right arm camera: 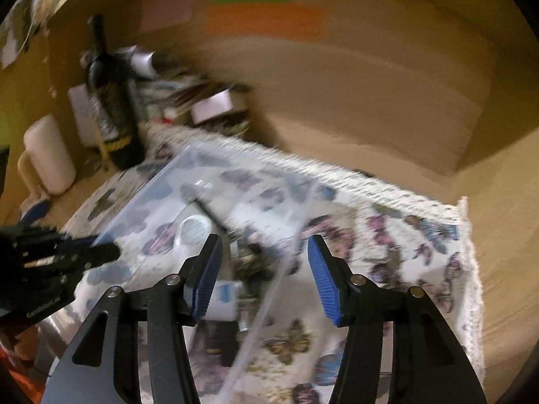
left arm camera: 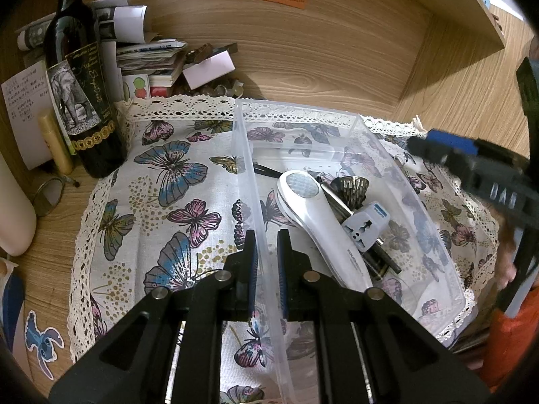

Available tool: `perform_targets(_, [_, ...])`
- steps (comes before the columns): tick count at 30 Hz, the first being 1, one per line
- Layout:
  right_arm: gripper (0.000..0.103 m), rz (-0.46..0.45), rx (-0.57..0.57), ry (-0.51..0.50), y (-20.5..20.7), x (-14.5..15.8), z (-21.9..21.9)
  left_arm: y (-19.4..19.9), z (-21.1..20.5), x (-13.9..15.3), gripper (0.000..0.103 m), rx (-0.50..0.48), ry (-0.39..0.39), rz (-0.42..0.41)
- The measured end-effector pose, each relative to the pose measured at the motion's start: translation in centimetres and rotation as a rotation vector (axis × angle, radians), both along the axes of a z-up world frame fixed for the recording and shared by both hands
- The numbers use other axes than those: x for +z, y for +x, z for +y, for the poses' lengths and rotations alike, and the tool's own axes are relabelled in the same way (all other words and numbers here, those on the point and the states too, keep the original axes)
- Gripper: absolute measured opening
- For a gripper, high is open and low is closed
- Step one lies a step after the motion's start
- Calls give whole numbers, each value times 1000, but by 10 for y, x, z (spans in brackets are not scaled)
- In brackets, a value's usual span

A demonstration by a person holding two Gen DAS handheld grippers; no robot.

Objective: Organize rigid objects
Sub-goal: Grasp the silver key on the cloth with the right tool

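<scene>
A clear plastic bin point(left arm camera: 337, 118) sits on a butterfly-print cloth point(left arm camera: 161, 181). Inside lie a white handheld device point(left arm camera: 313, 215), a grey-white travel adapter point(left arm camera: 365, 225), a bronze shell-shaped piece point(left arm camera: 350, 187) and dark metal tools point(left arm camera: 384, 259). My left gripper point(left arm camera: 267, 249) is shut on the bin's left wall near its front. My right gripper point(right arm camera: 262, 269) is open and empty, above the bin's right wall point(right arm camera: 286, 269); it also shows at the right in the left wrist view point(left arm camera: 471, 161). The right wrist view is blurred by motion.
A dark wine bottle point(left arm camera: 81, 77), a gold tube point(left arm camera: 55, 141), paper notes and a stack of cards point(left arm camera: 151, 64) crowd the back left. A cream container point(left arm camera: 13, 215) stands at the left. Wooden walls point(left arm camera: 303, 43) enclose the desk; a shelf point(left arm camera: 454, 3) overhangs at the right.
</scene>
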State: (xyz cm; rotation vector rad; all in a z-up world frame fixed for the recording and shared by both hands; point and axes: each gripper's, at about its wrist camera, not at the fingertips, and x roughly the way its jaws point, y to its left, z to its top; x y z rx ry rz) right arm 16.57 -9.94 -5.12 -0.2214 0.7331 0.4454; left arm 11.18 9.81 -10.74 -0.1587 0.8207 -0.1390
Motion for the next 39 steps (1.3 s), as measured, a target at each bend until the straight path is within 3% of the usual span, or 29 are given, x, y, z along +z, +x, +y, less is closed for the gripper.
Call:
perform_targets(9, [49, 1, -187, 15, 41, 6, -54, 1, 0, 0, 9, 0, -4, 0])
perform_targets(19, [49, 138, -323, -6, 113, -45, -92, 2, -1, -1, 9, 1, -9, 2])
perform_targets(28, [49, 249, -349, -55, 150, -92, -93, 2, -2, -1, 9, 3, -12, 8])
perform_targets(32, [42, 264, -357, -48, 156, -103, -96, 2, -2, -1, 9, 3, -14, 9])
perform_targets(34, [25, 267, -346, -43, 156, -102, -97, 2, -2, -1, 9, 2, -13, 8])
perform_targets(35, [22, 264, -343, -49, 156, -100, -96, 2, -2, -1, 9, 2, -13, 8])
perform_targets(39, [22, 247, -325, -55, 144, -94, -93, 2, -2, 0, 9, 2, -11, 8])
